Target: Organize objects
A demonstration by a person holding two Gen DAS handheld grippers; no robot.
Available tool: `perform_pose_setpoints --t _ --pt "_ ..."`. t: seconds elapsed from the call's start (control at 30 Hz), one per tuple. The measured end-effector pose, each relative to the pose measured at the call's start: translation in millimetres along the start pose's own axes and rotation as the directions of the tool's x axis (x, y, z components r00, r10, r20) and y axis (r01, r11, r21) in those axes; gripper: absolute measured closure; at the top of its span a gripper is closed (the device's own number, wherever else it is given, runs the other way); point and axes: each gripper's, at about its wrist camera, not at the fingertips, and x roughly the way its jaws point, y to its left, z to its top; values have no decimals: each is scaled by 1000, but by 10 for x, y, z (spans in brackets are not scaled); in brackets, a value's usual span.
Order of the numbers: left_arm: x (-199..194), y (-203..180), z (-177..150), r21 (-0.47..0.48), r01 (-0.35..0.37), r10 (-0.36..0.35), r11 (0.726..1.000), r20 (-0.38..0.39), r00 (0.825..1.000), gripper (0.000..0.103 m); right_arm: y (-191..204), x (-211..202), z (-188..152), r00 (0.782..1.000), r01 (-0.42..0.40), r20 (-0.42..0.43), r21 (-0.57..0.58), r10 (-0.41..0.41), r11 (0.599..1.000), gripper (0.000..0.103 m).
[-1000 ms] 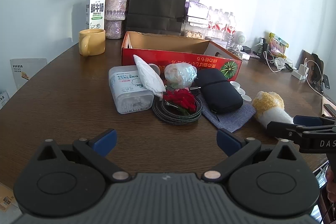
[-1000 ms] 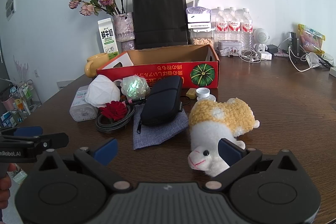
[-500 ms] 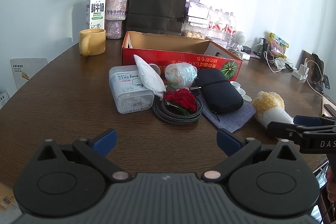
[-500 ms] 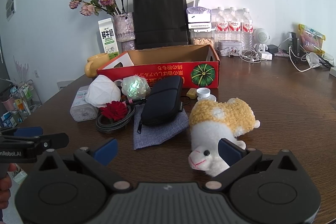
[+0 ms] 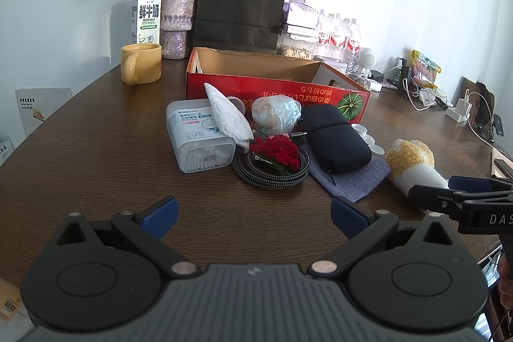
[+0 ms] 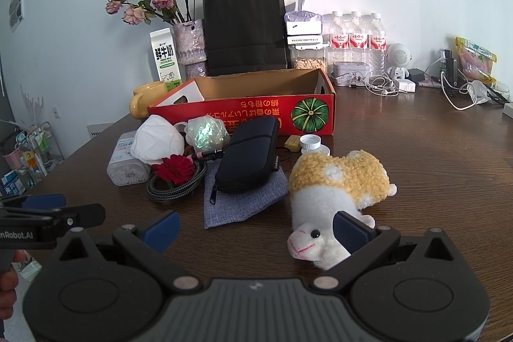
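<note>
While open, right gripper point(image 6: 255, 228) flanks plush sheep point(image 6: 336, 181).

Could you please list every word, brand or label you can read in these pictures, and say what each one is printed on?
"FRESH MILK", below large Chinese characters: milk carton.
"winner": cotton swab box; its smaller print is too small to read.
"DAS", cut off by the frame edge: right claw.
"nRobot.AI", cut off at the start: left claw.
Upside-down East Asian script: red cardboard box.
Water bottle labels: too small to read.
</note>
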Motion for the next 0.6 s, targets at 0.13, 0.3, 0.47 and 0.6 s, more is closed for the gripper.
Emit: perform_pose_setpoints --t 0.13,0.3,0.47,0.6 --pt "0 1 0 0 0 0 1000 -1 1000 0 1 -1 0 1000 0 0 0 0 1000 1" --pt "1 0 0 0 0 0 1000 0 1000 0 0 -2 -1 1000 0 1 0 0 1000 1" --pt "1 2 0 0 1 -1 1000 0 1000 0 2 -1 -3 1000 0 1 0 0 1000 1" --pt "1 2 0 0 1 -1 1000 0 1000 0 2 -3 -3 1000 0 1 0 0 1000 1"
